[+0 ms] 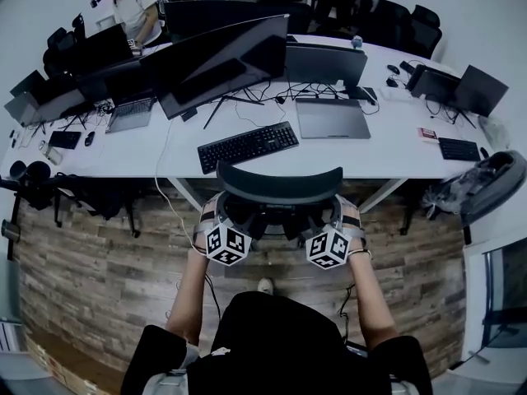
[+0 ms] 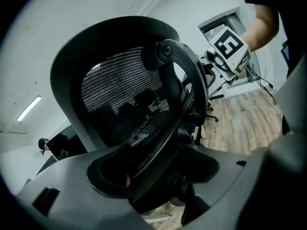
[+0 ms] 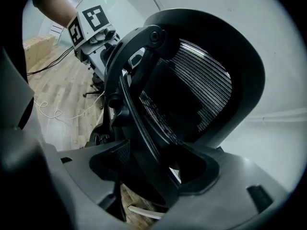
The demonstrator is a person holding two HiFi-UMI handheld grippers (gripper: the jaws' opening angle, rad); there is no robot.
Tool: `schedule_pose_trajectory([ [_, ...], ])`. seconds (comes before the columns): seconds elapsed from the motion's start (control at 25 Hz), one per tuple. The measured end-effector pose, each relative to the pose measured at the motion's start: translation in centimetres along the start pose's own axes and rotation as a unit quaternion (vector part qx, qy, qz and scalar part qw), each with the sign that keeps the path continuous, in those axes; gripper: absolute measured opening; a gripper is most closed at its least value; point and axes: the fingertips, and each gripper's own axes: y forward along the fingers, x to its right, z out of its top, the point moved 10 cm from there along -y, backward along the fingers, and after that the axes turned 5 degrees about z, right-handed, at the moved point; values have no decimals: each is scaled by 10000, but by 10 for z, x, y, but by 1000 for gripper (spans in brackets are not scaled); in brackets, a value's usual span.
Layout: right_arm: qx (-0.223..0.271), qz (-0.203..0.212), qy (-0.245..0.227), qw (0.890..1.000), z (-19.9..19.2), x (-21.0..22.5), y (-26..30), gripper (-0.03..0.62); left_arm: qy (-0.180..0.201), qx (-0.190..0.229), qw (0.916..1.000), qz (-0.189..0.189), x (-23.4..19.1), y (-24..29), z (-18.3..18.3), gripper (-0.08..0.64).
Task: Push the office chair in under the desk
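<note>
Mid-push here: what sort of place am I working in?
Probably an open-plan office: a long white desk holds monitors, a keyboard and laptops, with more office chairs beyond.

Dim, cool light in the head view, soft shadows, edges bent by the wide lens. Both gripper views are ringed black, foreground blurred; a ceiling strip light glows at left

The mesh-backed office chair is black, the long flat bench is white, and the plank floor shows a brown wood-grain pattern. The left gripper and the right gripper each carry black-and-white square markers.
</note>
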Motion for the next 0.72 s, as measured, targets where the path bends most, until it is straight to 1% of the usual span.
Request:
schedule_pose_trajectory([
  [0.2, -131, -126, 140, 9997, 4, 15, 27, 296, 30, -1, 10000, -73, -17, 28, -2, 328],
  [0.36, -284, -198, 343, 9988, 5, 28, 48, 296, 166, -120, 9994, -275, -27, 48, -6, 328],
  [0.44, -369, -260, 315, 9985, 5, 34, 58, 296, 202, -154, 9993, -260, -34, 59, -6, 328],
  [0.52, -462, -291, 304, 9980, 4, 40, 65, 296, 125, -172, 9995, -213, -42, 67, -3, 328],
  [0.6, -535, -303, 332, 9976, 0, 45, 70, 296, 72, -65, 9998, -196, -45, 70, -1, 261],
  [0.72, -542, -246, 340, 9976, -6, 54, 74, 296, 126, 35, 9998, -162, -42, 76, 2, 258],
])
